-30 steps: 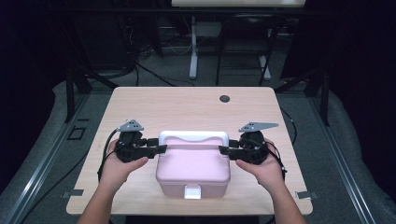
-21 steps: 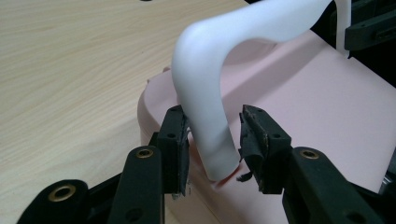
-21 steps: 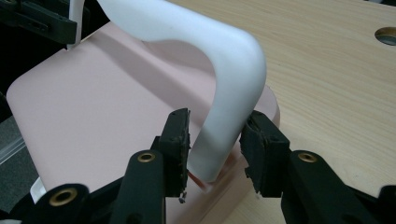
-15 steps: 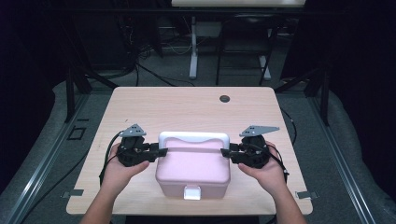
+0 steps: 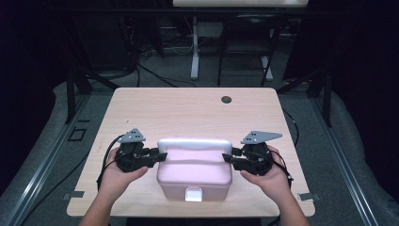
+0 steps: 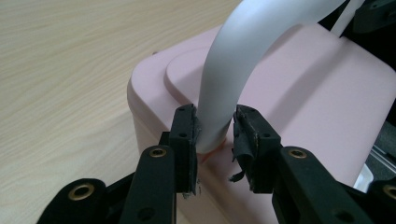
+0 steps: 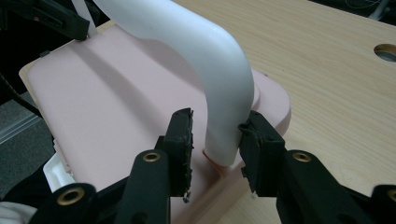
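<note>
Both grippers have just been closing on the white carry handle (image 5: 195,143) of the pink box (image 5: 195,172), left gripper (image 5: 157,157) at its left foot, right gripper (image 5: 227,159) at its right; since a second ago the hands have drawn nearer the person. Left pads look pressed on the handle leg (image 6: 217,116); the right one's right pad touches, a slit shows at its other pad (image 7: 182,135) – judged: gripping to lift. Box sits near-centre on the table (image 5: 188,110), long axis left–right, latch (image 5: 193,194) facing the near edge, handle upright

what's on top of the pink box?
A white handle arches over the pink box lid, each end between a set of tongs. The box is shut, so its inside is hidden.
</note>
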The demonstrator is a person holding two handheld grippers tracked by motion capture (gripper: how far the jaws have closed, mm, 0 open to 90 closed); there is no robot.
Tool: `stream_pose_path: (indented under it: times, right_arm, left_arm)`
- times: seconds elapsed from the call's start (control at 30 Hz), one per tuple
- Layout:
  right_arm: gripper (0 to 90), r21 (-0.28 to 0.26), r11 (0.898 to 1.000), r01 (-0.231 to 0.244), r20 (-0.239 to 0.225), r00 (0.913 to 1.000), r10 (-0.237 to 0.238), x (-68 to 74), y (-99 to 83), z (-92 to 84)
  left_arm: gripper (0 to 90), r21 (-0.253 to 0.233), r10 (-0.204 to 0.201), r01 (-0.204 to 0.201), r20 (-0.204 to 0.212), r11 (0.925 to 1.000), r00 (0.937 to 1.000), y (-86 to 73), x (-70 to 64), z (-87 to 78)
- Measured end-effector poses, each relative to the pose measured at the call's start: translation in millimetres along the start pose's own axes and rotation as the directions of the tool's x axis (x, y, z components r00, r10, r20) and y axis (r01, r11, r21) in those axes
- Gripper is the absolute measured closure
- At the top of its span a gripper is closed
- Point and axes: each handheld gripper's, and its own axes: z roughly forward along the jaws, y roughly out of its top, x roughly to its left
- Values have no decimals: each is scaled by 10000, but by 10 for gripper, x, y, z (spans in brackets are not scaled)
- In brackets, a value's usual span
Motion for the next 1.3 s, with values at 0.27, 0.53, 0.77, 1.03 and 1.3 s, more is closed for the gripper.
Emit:
stream_pose_path:
  times: [0.27, 0.53, 0.77, 1.03, 1.3]
  right_arm:
    - [650, 305, 9995, -109, -110, 9999, 112, -24, -46, 83]
    - [735, 169, 9995, -264, -50, 9996, 265, -53, -57, 77]
    - [738, 200, 9996, -201, -35, 9998, 202, -42, -56, 71]
    - [739, 72, 9997, -245, -67, 9997, 245, -27, -45, 63]
    - [741, -382, 9986, -357, -222, 9991, 348, -33, 69, -1]
  left_arm:
    - [714, -136, -35, 34, -36, 9999, 10000, -11, 2, 3]
    - [735, -93, 66, -67, -133, 9999, 9999, -10, -10, -5]
    - [738, 2, 87, -87, -156, 10000, 9998, -7, -26, -17]
    - [739, 26, 1, 0, -31, 10000, 10000, 8, -20, -63]
    - [735, -649, -159, 152, -102, 9978, 9998, 70, 2, -150]
